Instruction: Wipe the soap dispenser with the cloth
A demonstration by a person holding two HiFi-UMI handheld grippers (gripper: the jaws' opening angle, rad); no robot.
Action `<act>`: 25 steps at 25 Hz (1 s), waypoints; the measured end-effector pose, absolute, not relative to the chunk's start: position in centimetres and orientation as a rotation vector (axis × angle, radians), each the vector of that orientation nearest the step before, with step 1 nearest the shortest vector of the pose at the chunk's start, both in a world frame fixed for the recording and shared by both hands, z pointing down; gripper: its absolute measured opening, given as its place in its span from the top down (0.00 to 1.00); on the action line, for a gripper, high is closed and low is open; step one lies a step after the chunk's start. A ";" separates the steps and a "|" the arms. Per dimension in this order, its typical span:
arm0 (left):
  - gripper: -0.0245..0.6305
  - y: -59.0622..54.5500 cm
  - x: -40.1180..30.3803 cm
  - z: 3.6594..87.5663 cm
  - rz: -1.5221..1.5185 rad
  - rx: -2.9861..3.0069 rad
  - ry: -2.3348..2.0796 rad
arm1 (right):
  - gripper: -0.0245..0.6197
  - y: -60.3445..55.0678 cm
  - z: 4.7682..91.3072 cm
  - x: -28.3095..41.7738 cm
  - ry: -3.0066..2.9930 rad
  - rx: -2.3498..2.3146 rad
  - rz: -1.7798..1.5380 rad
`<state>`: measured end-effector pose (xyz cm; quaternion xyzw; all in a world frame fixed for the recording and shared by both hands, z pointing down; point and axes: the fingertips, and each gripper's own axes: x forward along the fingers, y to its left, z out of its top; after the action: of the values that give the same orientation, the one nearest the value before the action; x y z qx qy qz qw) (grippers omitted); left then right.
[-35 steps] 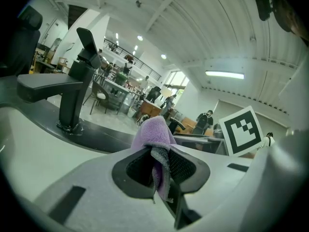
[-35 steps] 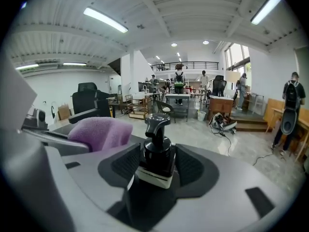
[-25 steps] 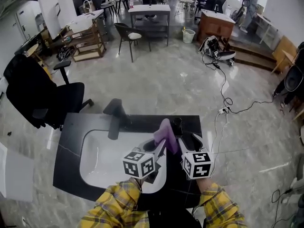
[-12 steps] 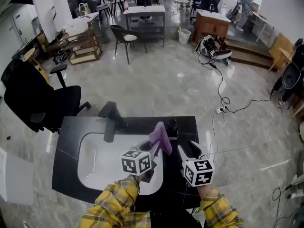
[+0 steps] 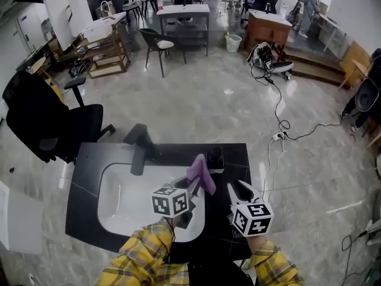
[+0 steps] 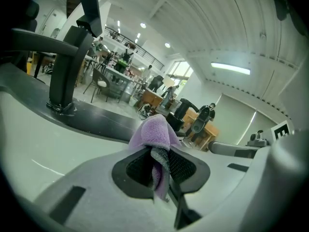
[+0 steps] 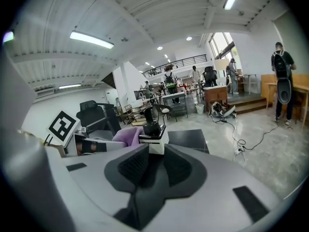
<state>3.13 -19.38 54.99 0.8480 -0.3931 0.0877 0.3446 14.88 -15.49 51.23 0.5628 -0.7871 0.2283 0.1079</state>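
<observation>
The soap dispenser point(image 5: 214, 158), a white block with a black pump, stands on the black countertop point(image 5: 238, 155) behind the sink's right edge. It shows just ahead of my right gripper's tips as the dispenser point(image 7: 153, 134). My left gripper point(image 5: 193, 186) is shut on a purple cloth point(image 5: 199, 171), which bunches up above the pads as the cloth point(image 6: 154, 132). The cloth hangs close to the dispenser's left, and I cannot tell whether they touch. My right gripper point(image 5: 239, 190) sits near the dispenser's right, jaws closing, with nothing between them point(image 7: 152, 161).
A white sink basin point(image 5: 119, 201) fills the counter's left part, with a black faucet point(image 5: 140, 151) at its back. A black office chair point(image 5: 53, 124) stands to the left on the floor. A cable point(image 5: 280, 133) trails to the right.
The right gripper's jaws have narrowed, and it has drawn back a little from the dispenser. The left gripper with the cloth has sunk slightly.
</observation>
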 end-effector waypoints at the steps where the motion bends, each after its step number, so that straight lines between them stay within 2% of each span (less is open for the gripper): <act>1: 0.86 -19.2 3.0 55.2 0.233 2.198 -1.021 | 0.83 -15.4 51.2 14.7 -2.325 1.644 0.672; 11: 0.86 -16.9 1.5 56.1 0.237 2.174 -0.996 | 0.87 -13.8 51.6 14.4 -2.340 1.628 0.723; 25: 0.86 -10.9 -1.2 53.2 0.138 2.209 -0.968 | 0.91 -10.1 52.1 14.2 -2.291 1.646 0.728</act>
<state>-1.17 -10.91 53.18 0.8548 -0.3747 0.0535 0.3550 14.24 -10.08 52.14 0.5613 -0.7812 0.2483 0.1137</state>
